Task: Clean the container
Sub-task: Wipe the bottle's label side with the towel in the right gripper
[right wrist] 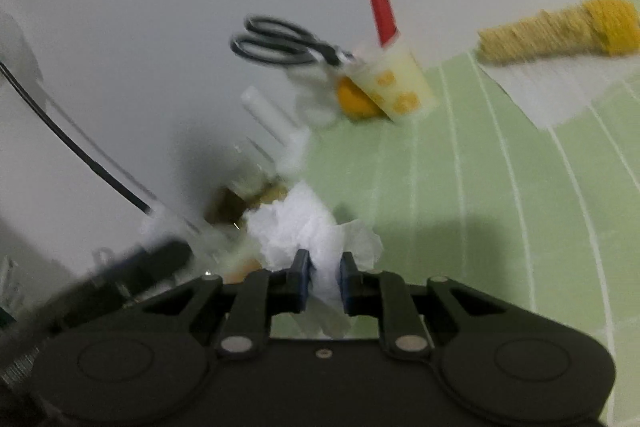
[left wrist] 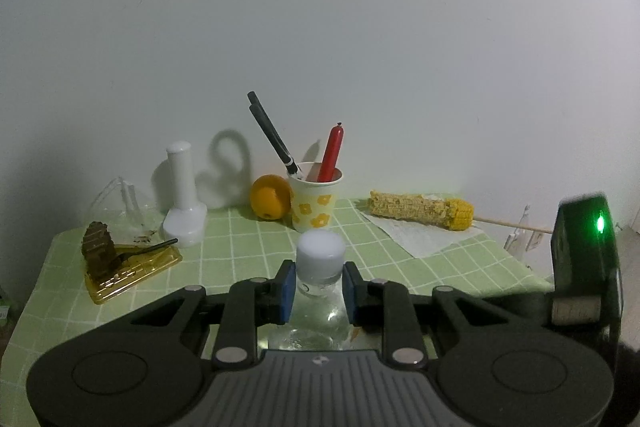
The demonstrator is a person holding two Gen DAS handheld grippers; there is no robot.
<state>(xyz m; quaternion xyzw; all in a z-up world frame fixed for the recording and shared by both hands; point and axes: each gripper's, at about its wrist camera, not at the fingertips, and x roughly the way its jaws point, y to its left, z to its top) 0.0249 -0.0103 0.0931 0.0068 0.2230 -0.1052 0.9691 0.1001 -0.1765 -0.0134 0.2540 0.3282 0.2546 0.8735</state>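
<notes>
Left gripper [left wrist: 317,289] pinching clear bottle [left wrist: 320,267] by its neck above the counter [left wrist: 248,239]; right gripper [right wrist: 323,277] clamping crumpled tissue [right wrist: 308,227]. Risking bottle slipping, tissue tearing, or knocking the cup [left wrist: 314,205] nearby.

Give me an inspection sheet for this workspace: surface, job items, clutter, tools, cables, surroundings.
Surface: green checked tablecloth.
Job's things: clear bottle with white cap; crumpled tissue.
Clutter: paper cup with scissors and red sausage; orange; corn cob on napkin; white bottle; cake on gold tray.
Grippers: left tool shut on bottle; right tool shut on tissue.
Cables: black cable.
Surroundings: white wall.
</notes>
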